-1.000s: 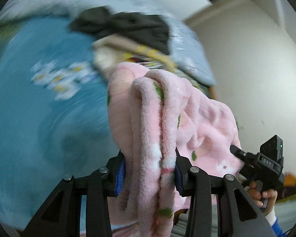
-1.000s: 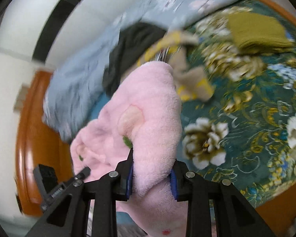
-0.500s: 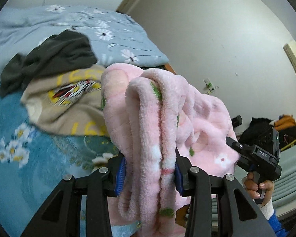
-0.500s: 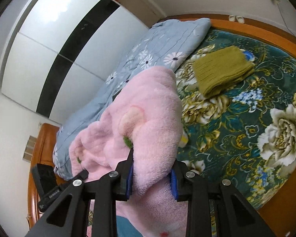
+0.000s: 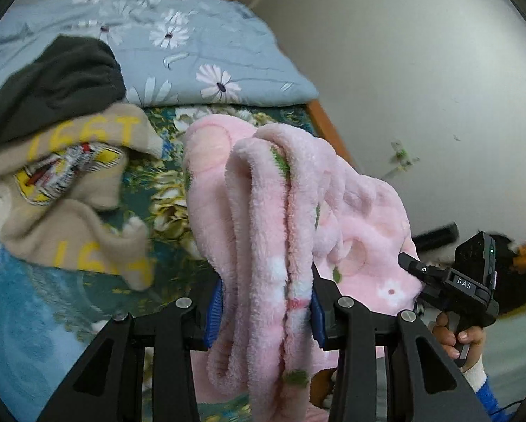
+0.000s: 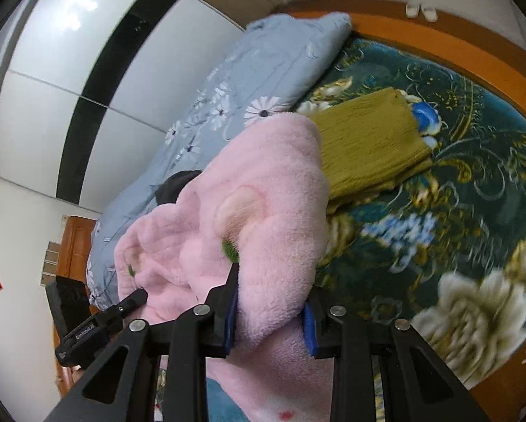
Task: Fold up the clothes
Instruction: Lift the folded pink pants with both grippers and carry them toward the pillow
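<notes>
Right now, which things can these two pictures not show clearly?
- Pink fleece garment: its lower part leaves the bottom edge in both views, so its type is unclear.
- Dark garment: the pink fleece hides most of it in the right wrist view.
- Flowers on the bedspread: blurred by motion.

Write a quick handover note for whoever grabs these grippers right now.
Left gripper: shut on pink fleece. Right gripper: shut on the same fleece, which hangs bunched between them over the bed.
Done: olive garment lies folded on the bed.
Left: lay out and fold the fleece; then the beige shirt and dark garment, both unfolded by the quilt.
</notes>
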Available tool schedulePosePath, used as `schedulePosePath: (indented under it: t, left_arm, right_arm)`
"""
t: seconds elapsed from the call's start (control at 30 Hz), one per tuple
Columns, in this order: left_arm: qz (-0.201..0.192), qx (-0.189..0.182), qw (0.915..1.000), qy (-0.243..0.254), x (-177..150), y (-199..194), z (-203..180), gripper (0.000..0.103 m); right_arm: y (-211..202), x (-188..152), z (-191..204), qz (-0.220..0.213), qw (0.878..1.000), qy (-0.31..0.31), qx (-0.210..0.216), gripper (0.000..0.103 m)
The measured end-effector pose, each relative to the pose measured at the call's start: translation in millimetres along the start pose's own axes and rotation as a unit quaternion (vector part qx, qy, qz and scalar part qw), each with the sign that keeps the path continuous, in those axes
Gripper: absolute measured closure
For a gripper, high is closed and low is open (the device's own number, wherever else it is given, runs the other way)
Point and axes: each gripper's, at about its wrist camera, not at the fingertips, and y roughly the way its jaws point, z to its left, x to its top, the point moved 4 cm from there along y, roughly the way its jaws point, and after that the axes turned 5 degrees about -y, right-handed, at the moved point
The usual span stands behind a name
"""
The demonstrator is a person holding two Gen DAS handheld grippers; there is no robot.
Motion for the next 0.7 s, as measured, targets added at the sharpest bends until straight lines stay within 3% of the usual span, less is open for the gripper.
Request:
schedulePosePath:
  t: [0.27,0.47,0.7]
  left_arm:
    - [0.018,0.043,0.9981,-0.04,45.8,83.6,-41.6,0.061]
    - [0.049,0.061,0.9966,-0.023,86.6,138.6,-59.2,0.061]
    - [0.085,0.05,0.9951,0.007,134.7,200.8,-65.9,0.061]
  right_arm:
    - [27.7,99.5,-78.2,0.08,0.997,-0.013,0.011,0.072]
    - [54.7,144.9,-114.0,0.09,0.996,0.009,0.011,0.072]
    - [77.2,183.1,-147.4,0.078,0.996,0.041,-0.01,0.072]
